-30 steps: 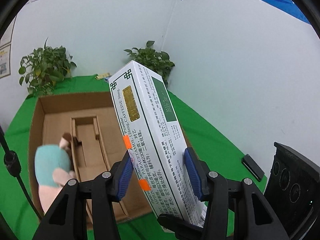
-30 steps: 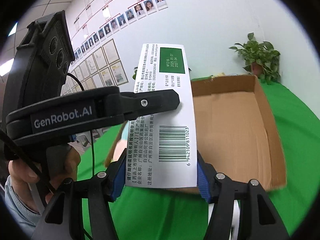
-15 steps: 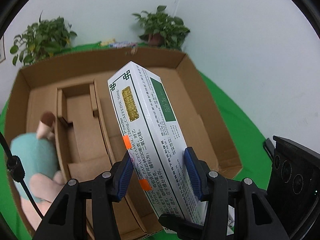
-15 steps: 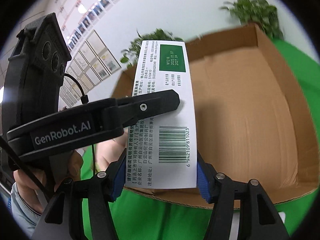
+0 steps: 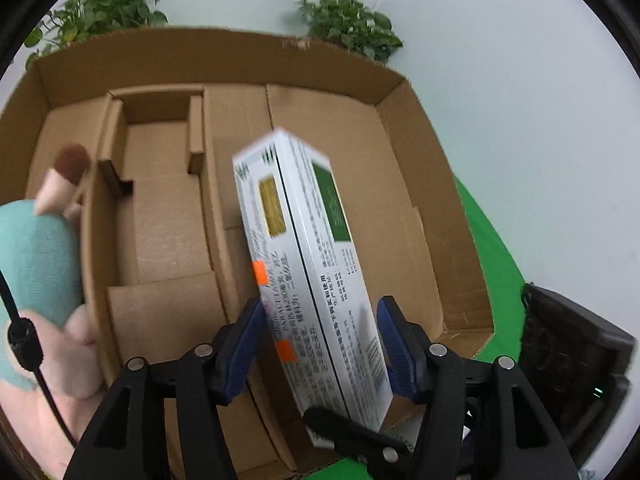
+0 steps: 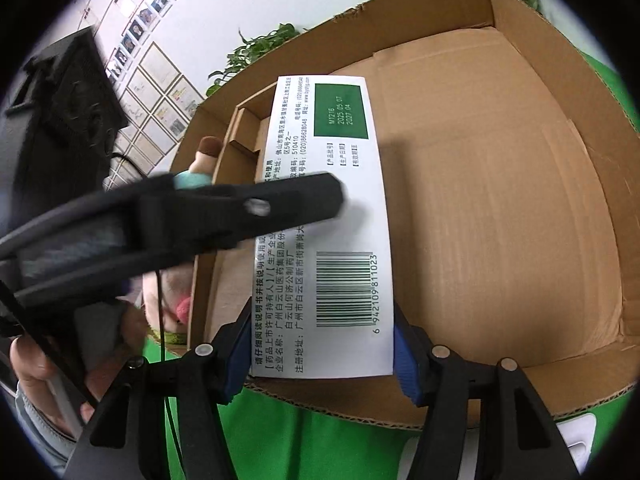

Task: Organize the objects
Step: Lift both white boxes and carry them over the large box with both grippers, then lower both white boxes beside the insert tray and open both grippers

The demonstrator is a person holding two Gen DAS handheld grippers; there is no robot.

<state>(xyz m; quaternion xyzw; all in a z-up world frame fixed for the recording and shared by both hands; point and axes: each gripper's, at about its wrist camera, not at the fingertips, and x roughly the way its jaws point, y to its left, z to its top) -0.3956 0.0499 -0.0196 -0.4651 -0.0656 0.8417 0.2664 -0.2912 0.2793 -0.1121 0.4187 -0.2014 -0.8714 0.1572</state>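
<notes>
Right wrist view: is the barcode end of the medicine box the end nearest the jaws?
Yes. The medicine box has its barcode printed low, just above where the right gripper jaws clamp its edges, with the green date panel at the far end.

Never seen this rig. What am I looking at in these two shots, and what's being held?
There is no robot here. A person holds a two-finger handheld gripper in each hand, and each one carries a fisheye camera looking forward along its jaws. One picture is from the left gripper, the other from the right gripper. Both show the same white medicine box, held above an open cardboard box that sits on a green cloth. The right jaws clamp the medicine box by its sides. The left jaws flank it, but blur hides whether they grip. A teal and pink plush toy lies at the cardboard box's left side. Potted plants stand behind, by the wall.
</notes>
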